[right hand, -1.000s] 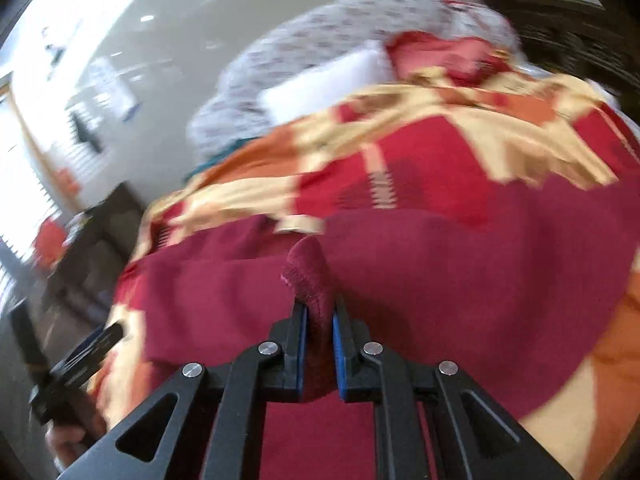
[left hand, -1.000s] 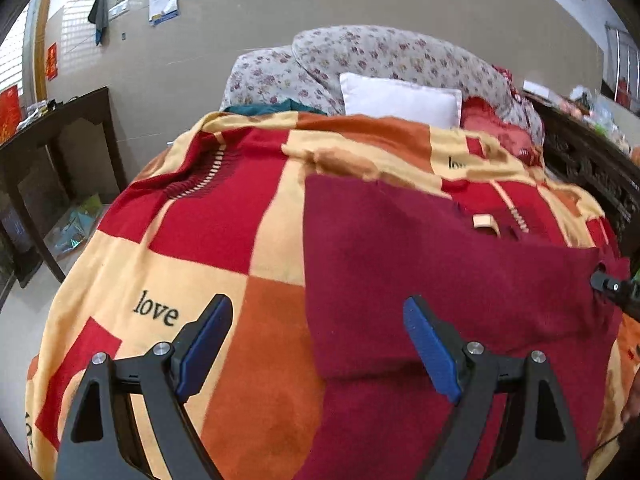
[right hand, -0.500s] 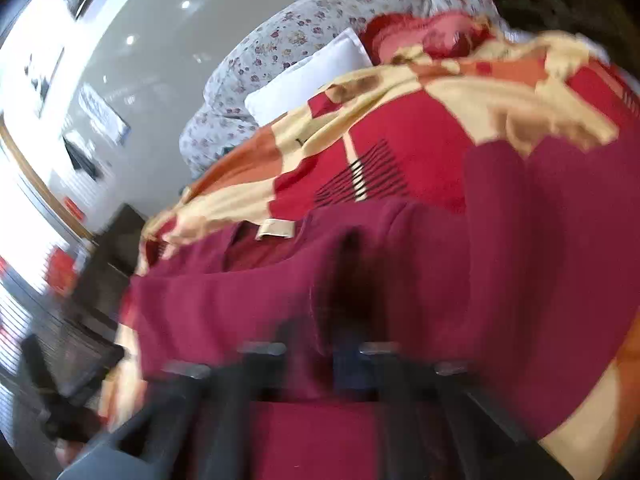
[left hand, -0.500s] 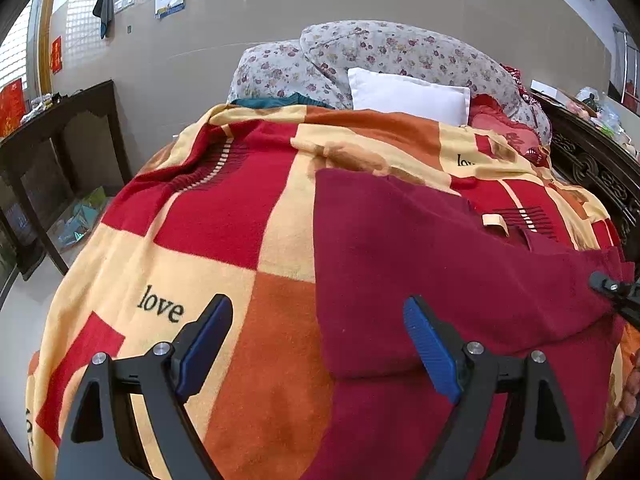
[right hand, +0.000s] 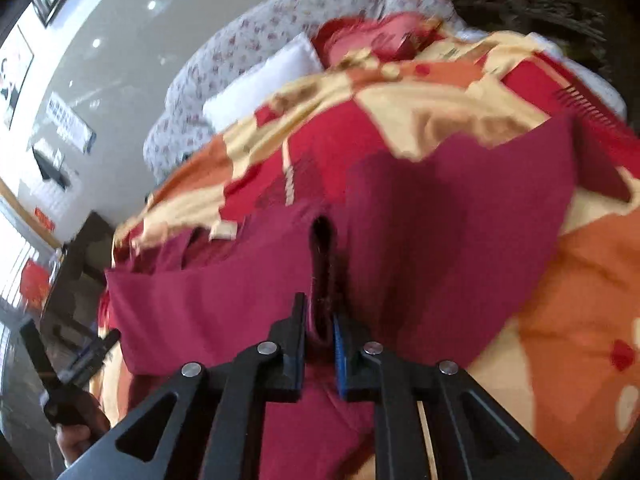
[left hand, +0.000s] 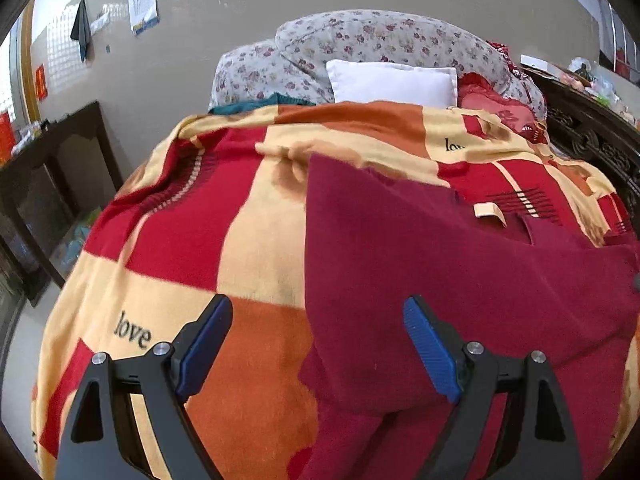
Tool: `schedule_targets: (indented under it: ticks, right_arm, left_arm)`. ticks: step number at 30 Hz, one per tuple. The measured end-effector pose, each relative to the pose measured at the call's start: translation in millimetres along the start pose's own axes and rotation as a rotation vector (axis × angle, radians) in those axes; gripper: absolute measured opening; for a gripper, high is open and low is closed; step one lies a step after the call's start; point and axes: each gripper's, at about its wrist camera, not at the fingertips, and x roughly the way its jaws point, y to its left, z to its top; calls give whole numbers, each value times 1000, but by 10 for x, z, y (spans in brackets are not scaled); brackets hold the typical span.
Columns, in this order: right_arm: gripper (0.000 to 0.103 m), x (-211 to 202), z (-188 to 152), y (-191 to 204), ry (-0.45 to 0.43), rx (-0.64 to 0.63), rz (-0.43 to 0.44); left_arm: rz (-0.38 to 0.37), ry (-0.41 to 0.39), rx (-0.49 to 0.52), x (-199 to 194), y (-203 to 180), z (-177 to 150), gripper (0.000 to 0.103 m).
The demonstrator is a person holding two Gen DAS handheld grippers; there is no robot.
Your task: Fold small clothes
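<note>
On the blanket (right hand: 580,280), right hand-held gripper (right hand: 320,334) opening, garment (right hand: 440,240) between.

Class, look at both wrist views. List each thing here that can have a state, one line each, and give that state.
Left claw: open, nothing between its jaws, above the blanket's edge.
Right claw: jaws opening, a pinch of the garment still between them.
Maroon garment: partly folded, one layer over another, lying on the blanket.
Patchwork blanket: spread over the bed.
White pillow: leaning against the floral bedding.
</note>
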Motion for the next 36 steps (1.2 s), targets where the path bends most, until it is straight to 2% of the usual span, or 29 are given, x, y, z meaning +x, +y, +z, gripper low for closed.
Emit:
schedule_targets:
  ticks: [2, 6, 9, 11, 12, 13, 16, 18, 23, 24, 28, 30, 33, 34, 35, 36]
  right_arm:
    - [19, -105, 7, 94, -47, -43, -11]
    - [20, -49, -26, 385, -23, -109, 75]
    - [21, 197, -143, 733, 79, -170, 249]
    - [30, 406, -230, 940, 150, -207, 295]
    - [38, 542, -288, 1057, 178, -234, 297]
    - [40, 710, -355, 1184, 203, -282, 276]
    - [40, 1148, -525, 1381, 313, -342, 182]
    - [43, 1139, -562, 1507, 295, -364, 199]
    - [43, 1068, -539, 1980, 243, -425, 323]
    - [47, 1094, -505, 2079, 232, -427, 336]
    - [81, 1281, -284, 2609, 154, -494, 382]
    - [83, 1408, -255, 2879, 144, -578, 361]
    - [83, 1668, -266, 3162, 171, -709, 309]
    - [79, 1815, -291, 3228, 194, -747, 276]
    - [68, 1921, -323, 3261, 211, -772, 249]
    - [22, 2008, -365, 3283, 231, -793, 233]
  left_arm:
    - [14, -6, 2, 80, -13, 55, 87]
    - [58, 30, 9, 343, 35, 97, 87]
    - [89, 32, -14, 464, 213, 96, 87]
    - [109, 37, -39, 531, 352, 102, 90]
    - [96, 45, -57, 555, 429, 104, 91]
    - [87, 49, -68, 559, 483, 105, 91]
    - [104, 60, -81, 458, 649, 110, 91]
    - [87, 57, -97, 327, 777, 84, 91]
    - [57, 38, -93, -81, 988, -191, 91]
    - [50, 39, -85, -124, 994, -246, 91]
    - [6, 56, -77, -235, 980, -509, 91]
    - [-23, 74, -77, -213, 954, -605, 91]
    - [-39, 78, -58, -173, 904, -683, 91]
    - [-44, 82, -47, -157, 883, -706, 91]
    - [-50, 84, -42, -147, 869, -717, 91]
    - [-62, 86, -39, -135, 860, -739, 91]
